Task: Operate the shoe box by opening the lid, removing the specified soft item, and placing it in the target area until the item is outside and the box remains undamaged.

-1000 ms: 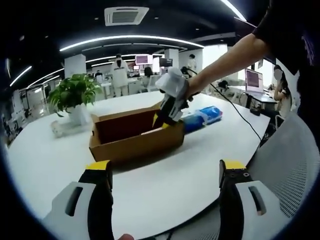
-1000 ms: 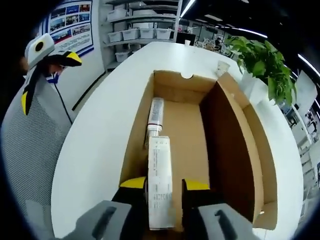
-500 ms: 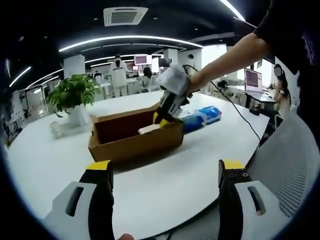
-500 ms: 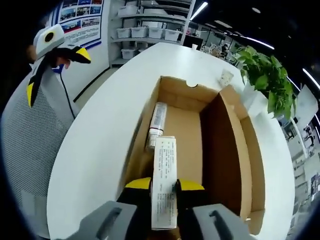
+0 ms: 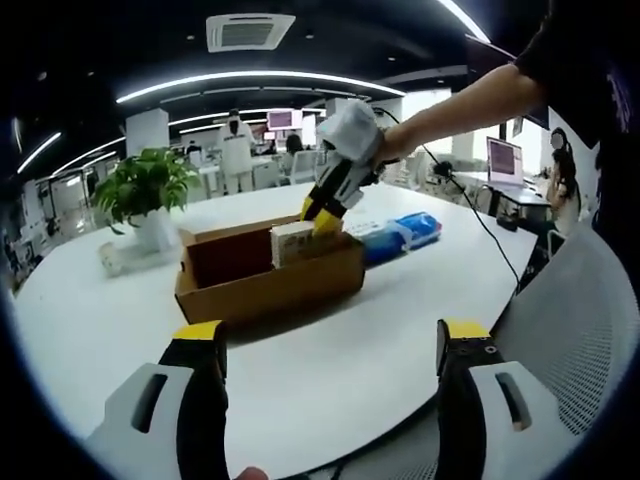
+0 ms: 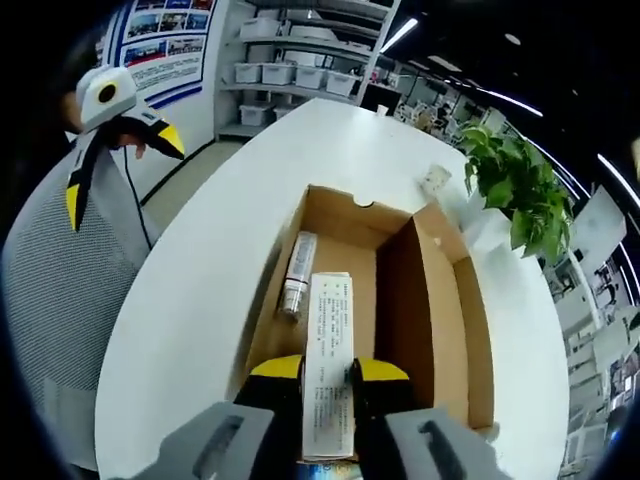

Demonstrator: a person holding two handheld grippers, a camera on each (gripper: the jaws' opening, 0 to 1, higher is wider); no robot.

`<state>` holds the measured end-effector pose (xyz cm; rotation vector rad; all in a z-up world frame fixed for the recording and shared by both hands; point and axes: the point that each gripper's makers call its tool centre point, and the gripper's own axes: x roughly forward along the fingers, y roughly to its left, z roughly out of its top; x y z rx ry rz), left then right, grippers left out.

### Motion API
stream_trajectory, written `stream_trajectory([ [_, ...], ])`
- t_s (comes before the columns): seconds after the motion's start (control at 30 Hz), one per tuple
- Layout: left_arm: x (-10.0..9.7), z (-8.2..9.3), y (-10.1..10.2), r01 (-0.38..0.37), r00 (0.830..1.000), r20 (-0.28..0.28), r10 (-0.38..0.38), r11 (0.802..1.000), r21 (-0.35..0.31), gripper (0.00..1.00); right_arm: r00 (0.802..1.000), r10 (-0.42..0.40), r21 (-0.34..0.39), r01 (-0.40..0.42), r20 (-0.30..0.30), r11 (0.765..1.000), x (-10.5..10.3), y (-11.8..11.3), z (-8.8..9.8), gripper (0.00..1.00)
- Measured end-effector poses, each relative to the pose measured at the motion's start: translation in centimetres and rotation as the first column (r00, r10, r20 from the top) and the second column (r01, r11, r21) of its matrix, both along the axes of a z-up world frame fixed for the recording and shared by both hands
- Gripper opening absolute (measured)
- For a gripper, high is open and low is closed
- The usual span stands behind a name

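cardboard: the open shoe box (image 5: 270, 275) sits on the white table (image 5: 330, 370), its lid folded up along one long side, the brown inside bare but for a few items.
right gripper: the right gripper (image 6: 325, 372) has its yellow-tipped jaws closed on a white carton (image 6: 328, 350), gripping it by its near end and holding it above the box floor; from the left gripper view the right gripper (image 5: 322, 212) has the carton (image 5: 295, 243) raised just over the box's rim.
left gripper: the left gripper (image 5: 328, 345) hangs low at the near table edge, jaws wide apart, holding nothing.
still in the box: a white tube (image 6: 296, 272) lies along the box wall, beside the carton's far end.
nearby: a blue pack (image 5: 405, 233) lies on the table just past the box; a potted plant (image 5: 145, 195) stands behind it.
risk: the carton looks rigid, and the grip is at one end only, so it could pivot or slip out if swung quickly.
risk to box: a low exit path could catch the carton's free end on the wall and drag or tear the cardboard.
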<state>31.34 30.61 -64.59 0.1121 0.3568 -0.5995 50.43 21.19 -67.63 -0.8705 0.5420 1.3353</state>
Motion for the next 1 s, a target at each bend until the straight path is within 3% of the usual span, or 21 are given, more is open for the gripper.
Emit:
stream_trajectory([
  [0.57,-0.1,0.1,-0.1,0.006,1.000,0.004,-0.006,1.000,0.005,0.84,0.998,0.009,0.025,-0.011,0.063,1.000,-0.3,-1.1,3.5,0.14],
  [1.0,-0.2,0.0,-0.1,0.003,1.000,0.002,-0.003,1.000,0.003,0.84,0.996,-0.022,0.037,0.019,0.092,0.999,0.2,-3.6,5.4,0.14],
])
